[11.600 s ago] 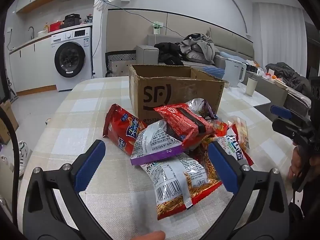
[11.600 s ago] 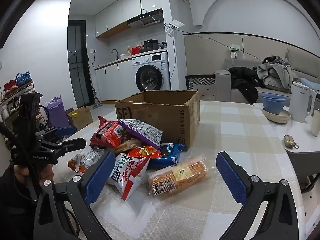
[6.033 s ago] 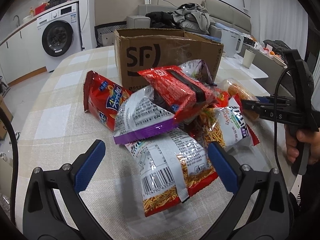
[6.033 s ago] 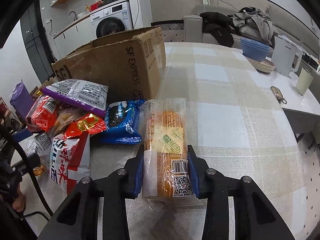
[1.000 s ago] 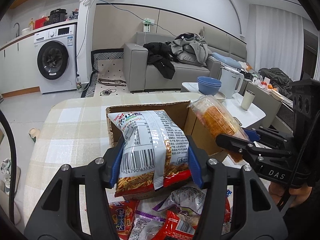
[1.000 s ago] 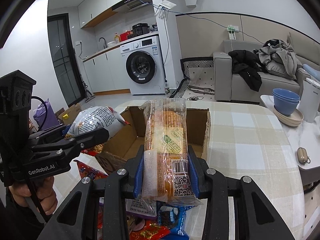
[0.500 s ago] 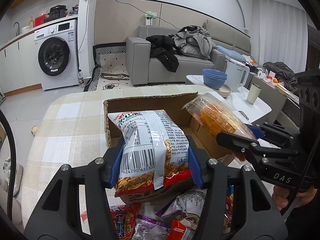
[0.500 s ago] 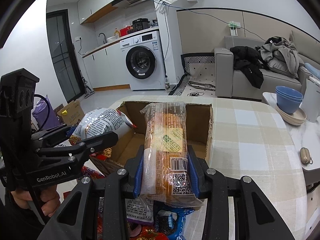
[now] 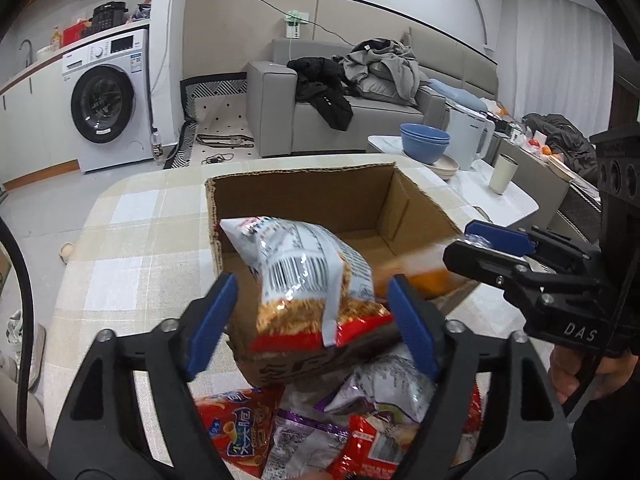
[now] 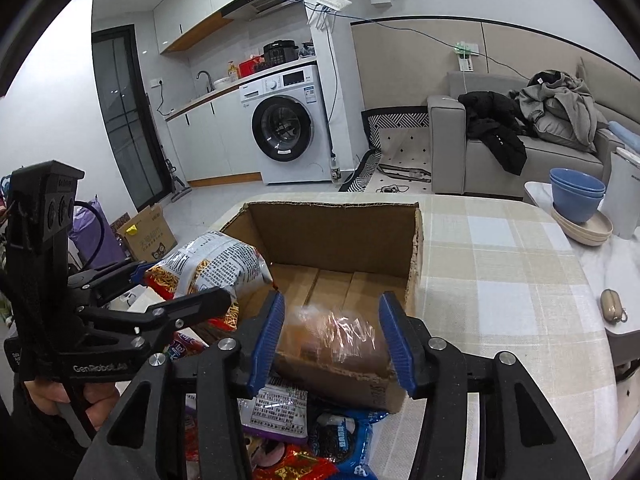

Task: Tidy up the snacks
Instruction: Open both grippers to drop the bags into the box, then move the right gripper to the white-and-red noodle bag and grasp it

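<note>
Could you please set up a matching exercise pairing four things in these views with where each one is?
Things:
1. noodle bag
2. blue bowls
3. purple bag
4. black jacket

Places:
A. on the sofa
B. between the open left tongs, over the box
C. on the side table, beside the kettle
D. in the pile in front of the box

Pairs: 1-B, 2-C, 3-D, 4-A
</note>
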A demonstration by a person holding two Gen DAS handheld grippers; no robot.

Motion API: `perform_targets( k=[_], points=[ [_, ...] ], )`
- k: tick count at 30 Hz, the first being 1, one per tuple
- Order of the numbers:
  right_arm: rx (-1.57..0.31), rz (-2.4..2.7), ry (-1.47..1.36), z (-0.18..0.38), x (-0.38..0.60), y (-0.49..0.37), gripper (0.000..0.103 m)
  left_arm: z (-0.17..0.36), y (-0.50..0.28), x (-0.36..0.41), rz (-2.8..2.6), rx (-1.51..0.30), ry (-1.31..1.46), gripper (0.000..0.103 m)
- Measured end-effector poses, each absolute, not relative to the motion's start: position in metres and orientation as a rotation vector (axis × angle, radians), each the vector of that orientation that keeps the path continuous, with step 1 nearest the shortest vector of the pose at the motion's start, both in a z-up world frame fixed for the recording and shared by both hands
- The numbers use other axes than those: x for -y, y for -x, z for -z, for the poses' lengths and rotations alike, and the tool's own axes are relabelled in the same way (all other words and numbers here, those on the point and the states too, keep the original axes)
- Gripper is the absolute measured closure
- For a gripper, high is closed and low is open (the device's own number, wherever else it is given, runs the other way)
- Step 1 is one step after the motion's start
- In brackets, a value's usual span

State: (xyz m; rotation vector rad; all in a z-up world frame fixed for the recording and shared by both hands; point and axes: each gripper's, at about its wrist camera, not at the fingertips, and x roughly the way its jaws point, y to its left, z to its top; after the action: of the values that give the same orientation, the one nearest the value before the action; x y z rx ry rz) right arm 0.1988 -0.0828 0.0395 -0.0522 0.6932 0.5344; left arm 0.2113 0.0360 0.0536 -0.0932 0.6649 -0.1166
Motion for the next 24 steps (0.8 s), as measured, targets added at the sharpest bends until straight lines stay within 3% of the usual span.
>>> perform_targets(
  k=[2,4,7,24],
  points=[
    [-0.681,-0.526,0.050,-0.042,0.089,-0.194,0.034,-0.056,-0.201,-0.034,0.088,-0.652,0.067,0.014],
    [-0.665,-0.524,0.047,-0.043,0.094,-0.188,0.014,-0.059,-0.193,-0.029,0.069,-0.640,0.048,0.001],
    [-0.674,-0.522,0.053,-0.043,0.100,-0.180,0.004,-0.063,-0.183,-0.030,0.074,-0.632,0.066,0.001],
    [-0.720,-0.529,0.052,-0.021,0.116,-0.127,0.001,-0.062,-0.098,-0.050,0.042,-0.621,0.126,0.001]
  ],
)
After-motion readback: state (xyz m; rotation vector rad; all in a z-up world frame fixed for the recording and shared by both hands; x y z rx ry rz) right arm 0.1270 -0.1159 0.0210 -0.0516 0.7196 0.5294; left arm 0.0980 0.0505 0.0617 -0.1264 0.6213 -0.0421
